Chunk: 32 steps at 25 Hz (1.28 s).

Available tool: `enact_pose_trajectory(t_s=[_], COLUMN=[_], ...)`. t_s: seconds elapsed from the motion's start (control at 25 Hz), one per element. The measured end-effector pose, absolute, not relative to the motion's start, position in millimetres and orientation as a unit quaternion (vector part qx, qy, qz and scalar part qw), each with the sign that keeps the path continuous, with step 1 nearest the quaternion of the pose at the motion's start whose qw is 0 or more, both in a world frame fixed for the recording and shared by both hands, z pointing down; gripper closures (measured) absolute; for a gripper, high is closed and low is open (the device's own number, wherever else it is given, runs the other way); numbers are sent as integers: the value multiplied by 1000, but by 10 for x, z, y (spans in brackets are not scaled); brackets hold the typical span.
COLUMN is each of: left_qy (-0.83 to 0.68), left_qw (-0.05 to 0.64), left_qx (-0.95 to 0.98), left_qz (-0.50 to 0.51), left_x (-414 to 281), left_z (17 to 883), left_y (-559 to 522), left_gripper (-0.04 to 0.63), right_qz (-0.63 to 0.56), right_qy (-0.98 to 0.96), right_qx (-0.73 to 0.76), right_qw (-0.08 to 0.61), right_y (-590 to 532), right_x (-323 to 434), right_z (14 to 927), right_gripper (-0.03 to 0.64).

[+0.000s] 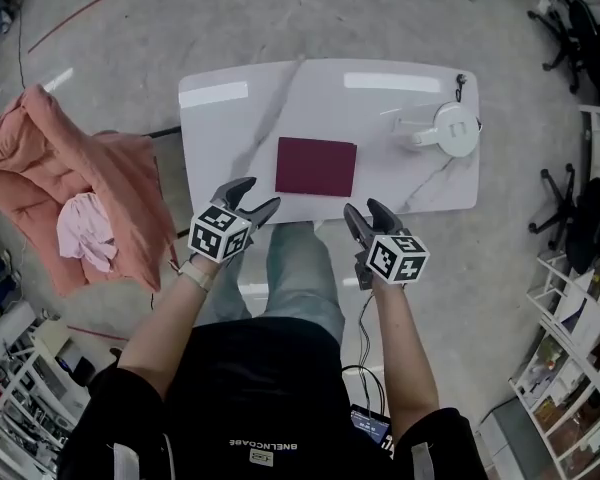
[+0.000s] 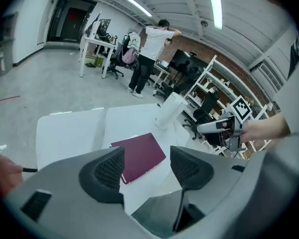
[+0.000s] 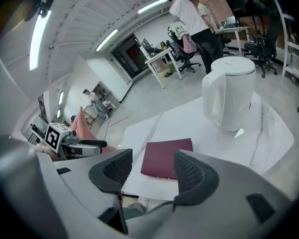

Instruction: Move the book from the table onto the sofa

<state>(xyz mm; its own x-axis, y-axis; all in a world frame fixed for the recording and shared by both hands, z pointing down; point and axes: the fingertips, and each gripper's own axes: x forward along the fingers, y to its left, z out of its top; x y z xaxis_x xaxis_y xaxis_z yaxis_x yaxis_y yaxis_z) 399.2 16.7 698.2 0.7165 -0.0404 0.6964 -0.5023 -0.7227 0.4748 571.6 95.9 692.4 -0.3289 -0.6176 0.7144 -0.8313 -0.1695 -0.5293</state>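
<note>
Nothing of the task is done yet: the book [image 1: 316, 166], dark red and closed, lies flat on the white table [image 1: 240, 118], just ahead of both grippers and in the gap between them. The left gripper [image 1: 255, 196] hangs at the table's near edge with its jaws spread wide and released. In the left gripper view the book shows beyond the 2 pads, which touch nothing. The right gripper [image 1: 366, 211] is in the same state, jaws parted and empty. It sits just short of the near edge, with the book ahead of it and slightly to its left. A white kettle [image 1: 450, 128] stands farther out from the right gripper, to its right, well apart from the book and not in the way. What looks to be the sofa [image 1: 70, 188], a salmon-pink seat with a paler cloth [image 1: 85, 230] lying on it, sits off to the outer side of the left gripper, separate from the table. The whole job therefore remains, as I judge it: take hold of the book, lift it clear of the table, carry it across to the left and set it down on the sofa.
</note>
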Motion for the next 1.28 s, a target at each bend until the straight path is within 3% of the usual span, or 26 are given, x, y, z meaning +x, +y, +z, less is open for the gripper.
enact_pose_trajectory(t_s=[0.56, 1.28], left_qy=[-166, -202], left_qw=[388, 444], left_qx=[820, 771], left_qz=[385, 409], left_x=[4203, 4217], left_z=[8136, 9209], left_y=[210, 111], left_gripper=[304, 304], right_qz=[559, 612], right_qy=[-610, -576], right_qx=[542, 522], right_qw=[145, 146], right_y=[968, 853], right_x=[6053, 6130], right_z=[8053, 9161], right_gripper=[344, 344])
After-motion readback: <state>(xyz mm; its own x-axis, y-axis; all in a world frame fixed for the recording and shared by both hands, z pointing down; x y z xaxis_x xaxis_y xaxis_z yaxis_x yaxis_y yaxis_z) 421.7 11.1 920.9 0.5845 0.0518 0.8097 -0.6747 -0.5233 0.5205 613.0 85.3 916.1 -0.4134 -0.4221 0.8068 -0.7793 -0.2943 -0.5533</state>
